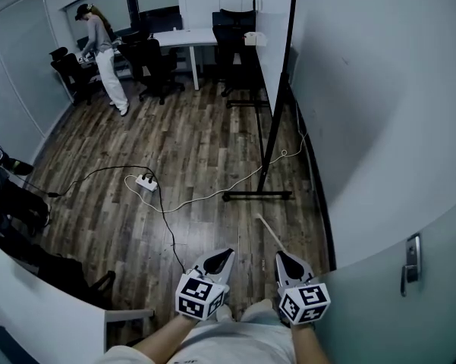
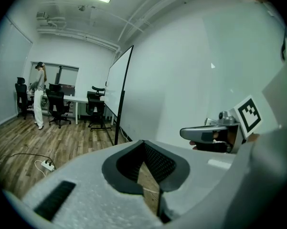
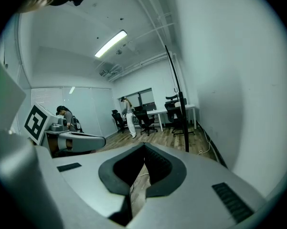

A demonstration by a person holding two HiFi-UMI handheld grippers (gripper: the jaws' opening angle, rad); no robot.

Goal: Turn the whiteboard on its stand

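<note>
Approach: left gripper (image 1: 226, 255), right gripper (image 1: 282, 256) clamped closed, empty, bottom centre; whiteboard (image 1: 275, 36) upper centre, untouched. Next: advance, open jaws.

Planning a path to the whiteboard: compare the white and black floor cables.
Route: the white cable runs right toward the wall; the black cable loops left and trails nearer. Stand: white passes the whiteboard stand's base; black stays clear. Both meet at the power strip.

- whiteboard (image 1: 275, 21): white face, black frame, black stand (image 1: 259, 196).
- floor (image 1: 190, 135): brown wood-plank pattern.
- left gripper (image 1: 226, 255) and right gripper (image 1: 282, 258): grey and black; their cubes (image 1: 200, 296) carry black-and-white square markers.
- power strip (image 1: 146, 182): white, with a black cable (image 1: 167, 226).
- office chairs (image 1: 155, 67): black.
</note>
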